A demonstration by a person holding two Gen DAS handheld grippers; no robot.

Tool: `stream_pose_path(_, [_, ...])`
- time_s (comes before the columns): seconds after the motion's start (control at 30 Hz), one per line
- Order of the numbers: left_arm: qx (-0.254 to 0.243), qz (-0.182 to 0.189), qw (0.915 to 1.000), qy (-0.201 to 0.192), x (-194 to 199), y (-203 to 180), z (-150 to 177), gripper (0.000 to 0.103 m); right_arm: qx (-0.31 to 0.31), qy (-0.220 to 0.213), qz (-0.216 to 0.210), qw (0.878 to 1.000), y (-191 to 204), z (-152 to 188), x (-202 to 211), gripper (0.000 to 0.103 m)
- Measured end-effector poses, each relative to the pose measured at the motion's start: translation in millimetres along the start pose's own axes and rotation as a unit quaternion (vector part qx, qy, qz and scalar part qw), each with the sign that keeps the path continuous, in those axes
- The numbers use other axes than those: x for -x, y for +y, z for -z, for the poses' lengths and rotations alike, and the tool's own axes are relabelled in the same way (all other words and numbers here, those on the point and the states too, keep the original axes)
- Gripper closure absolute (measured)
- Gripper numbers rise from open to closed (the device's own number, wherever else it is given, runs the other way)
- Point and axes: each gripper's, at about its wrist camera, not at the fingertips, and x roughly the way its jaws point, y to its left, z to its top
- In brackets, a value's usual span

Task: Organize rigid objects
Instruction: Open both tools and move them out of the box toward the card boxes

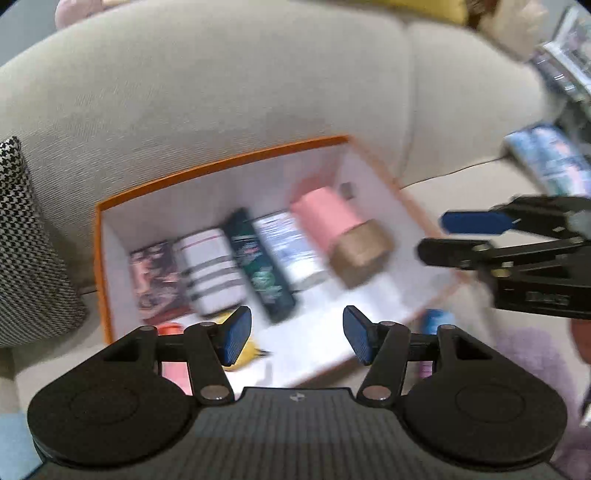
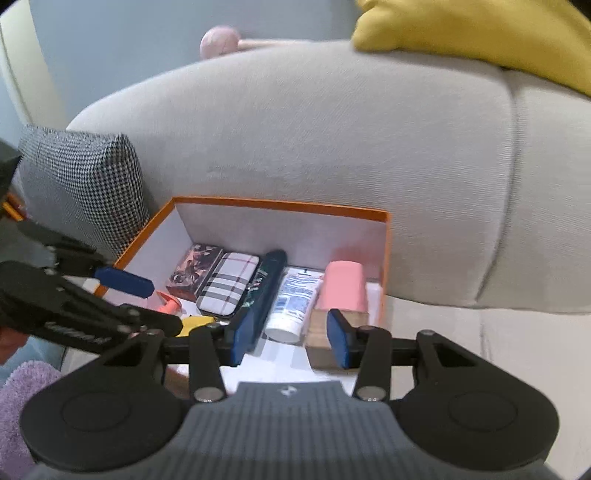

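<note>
orange-rimmed cardboard box (image 2: 280,204) with white inner walls sat on the seat of the pale grey fabric sofa (image 2: 332,129), pushed up against its backrest. inside it, laid side by side along the far wall, were a dark illustrated rectangular pack (image 2: 194,268), a white plaid rounded case (image 2: 227,284), a dark green slim tube (image 2: 264,291), a white tube with blue print (image 2: 295,299) and a pink cylinder with a tan wooden base (image 2: 341,284). nearer the front of the box a small coral-pink piece (image 2: 168,301) and a yellow item (image 2: 195,323) lay on the white floor, too hidden to make out.

the left gripper (image 1: 297,334) hung above the front edge of the box, its blue pads spread apart with nothing between them. the right gripper (image 2: 290,338) hovered over the same box from the other side, its pads also standing apart and empty, with the white tube and the wooden base showing below the gap.

a black-and-white houndstooth cushion (image 2: 81,184) leaned at the sofa's end just beside the box. a mustard yellow cushion (image 2: 480,33) rested on top of the backrest. a lilac fluffy cloth (image 2: 18,398) lay at the near edge.
</note>
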Motion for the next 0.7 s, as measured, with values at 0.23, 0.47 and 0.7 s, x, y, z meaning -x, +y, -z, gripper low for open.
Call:
stream_pose_path(0.23, [-0.016,0.073,0.9972,-0.012,15,-52,38,0.037,-0.037,0.010,0.041,0.998,-14,65,43,0.057])
stream_pose_path(0.47, [-0.015,0.100,0.9946,0.026,-15,-95,78,0.039,-0.064,0.080,0.110,0.989,-30,142,46,0.064])
stream_pose_path(0.7, [-0.097,0.065,0.9925,0.038,-41,-143,100,0.036,-0.144,0.061,0.114,0.981,-60,172,57,0.071])
